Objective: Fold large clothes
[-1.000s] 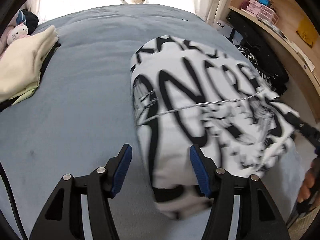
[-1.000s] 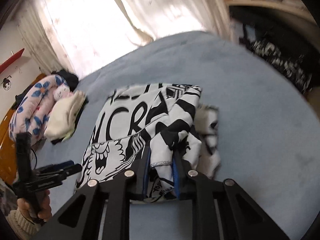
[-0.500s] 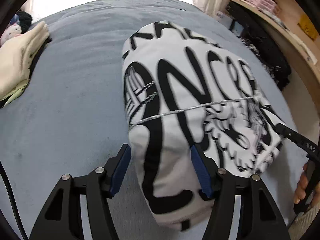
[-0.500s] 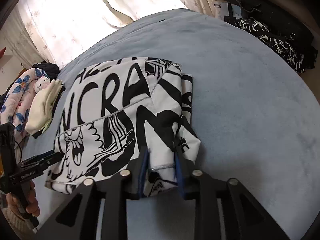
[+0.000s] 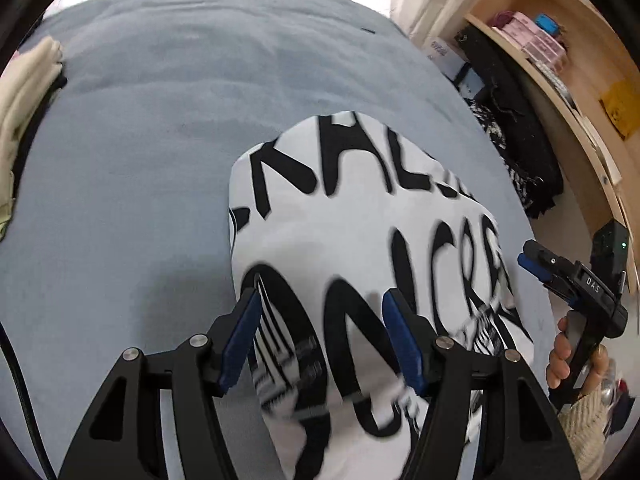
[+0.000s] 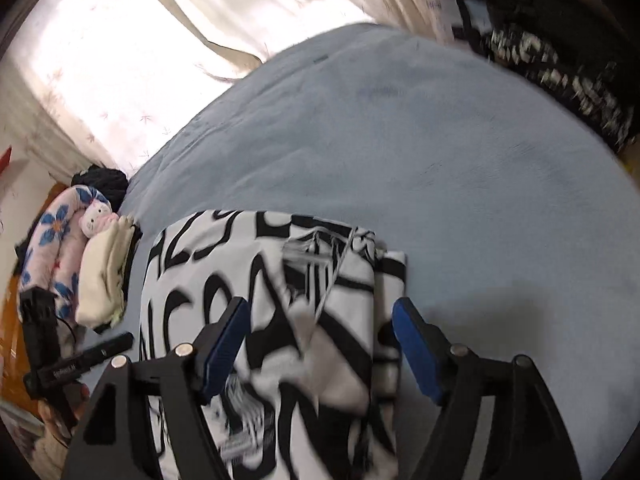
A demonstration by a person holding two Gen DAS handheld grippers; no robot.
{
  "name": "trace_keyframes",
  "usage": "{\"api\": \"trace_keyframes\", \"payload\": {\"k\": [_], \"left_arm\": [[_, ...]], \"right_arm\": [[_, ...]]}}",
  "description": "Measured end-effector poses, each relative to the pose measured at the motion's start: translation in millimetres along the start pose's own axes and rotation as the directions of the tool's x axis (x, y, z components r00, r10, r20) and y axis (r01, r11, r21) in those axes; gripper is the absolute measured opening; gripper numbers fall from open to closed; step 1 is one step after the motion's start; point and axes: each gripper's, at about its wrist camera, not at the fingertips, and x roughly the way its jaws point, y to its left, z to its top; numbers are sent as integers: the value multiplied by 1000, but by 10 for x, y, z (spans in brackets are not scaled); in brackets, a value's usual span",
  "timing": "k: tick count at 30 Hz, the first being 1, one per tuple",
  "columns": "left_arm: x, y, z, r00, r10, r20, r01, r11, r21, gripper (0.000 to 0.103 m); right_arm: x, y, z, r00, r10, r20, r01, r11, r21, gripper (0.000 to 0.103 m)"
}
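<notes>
A white garment with bold black lettering [image 5: 360, 208] lies folded on the blue-grey bed [image 5: 140, 120]. My left gripper [image 5: 320, 304] hovers over its near end, jaws apart, with the cloth passing under and between the blue pads and no pad pressing on it. In the right wrist view the garment [image 6: 240, 264] shows a flap laid over its right side. My right gripper [image 6: 320, 312] is above that flap and its jaws are opening, with the cloth loose between them. The right gripper [image 5: 532, 264] also shows at the garment's right edge, held by a hand.
Folded cream clothes [image 6: 104, 280] and a plush toy [image 6: 94, 216] on a floral pillow [image 6: 52, 240] sit at the bed's left edge. Black-and-white clothes [image 5: 516, 152] hang by a wooden shelf [image 5: 560, 64] on the right. Bright curtains [image 6: 200, 20] stand behind the bed.
The right gripper's jaws, shut on the garment's flap before, have spread and let it go. Both grippers have moved forward over the garment, which now fills more of each view.
</notes>
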Motion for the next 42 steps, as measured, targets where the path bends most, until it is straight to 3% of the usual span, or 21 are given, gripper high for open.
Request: {"api": "trace_keyframes", "payload": {"k": [7,9,10,11,14,17,19,22,25,28,32,34,37,42], "left_arm": [[222,124,132,1000,-10,5,10,999,-43,72],[245,107,144,1000,2,8,-2,999,-41,72],[244,89,160,1000,8,13,-8,999,-34,67],[234,33,164,999,19,26,-19,1000,-20,59],[236,-24,128,996,64,59,-64,998,1,48],[396,36,77,995,97,39,-95,995,-37,48],[386,35,77,993,109,50,-107,993,-42,48],[268,-3,85,989,141,55,-139,990,-41,48],[43,-123,27,977,189,96,-190,982,2,48],[-264,-302,-97,972,177,155,-185,982,41,48],[-548,-529,-443,975,124,183,-137,989,57,48],[-549,-605,-633,981,95,172,-105,993,53,48],[-463,-703,-939,979,104,174,-117,991,68,48],[-196,-573,-1316,975,162,152,-171,984,50,48]], "right_arm": [[509,-207,62,985,109,-133,-95,990,108,72],[489,-154,42,986,115,-117,-107,992,70,33],[427,-72,39,993,64,-95,-63,998,10,7],[378,-22,45,996,42,-78,-44,999,-22,7],[293,72,5,998,-53,-25,50,995,-85,6],[612,4,-114,979,-162,-123,153,985,-83,9],[575,110,-139,970,-222,-99,209,969,-129,12],[392,193,-122,959,-270,-88,258,958,-124,25],[32,322,-165,955,-296,-19,291,948,-133,28],[-277,503,-298,959,-279,42,282,941,-185,28],[-450,924,-699,975,-214,49,220,933,-285,28],[-446,1112,-972,983,-176,46,182,928,-325,28],[-372,1238,-1308,991,-135,13,131,927,-352,28],[-92,1134,-1592,983,-181,-26,160,918,-362,28]]}}
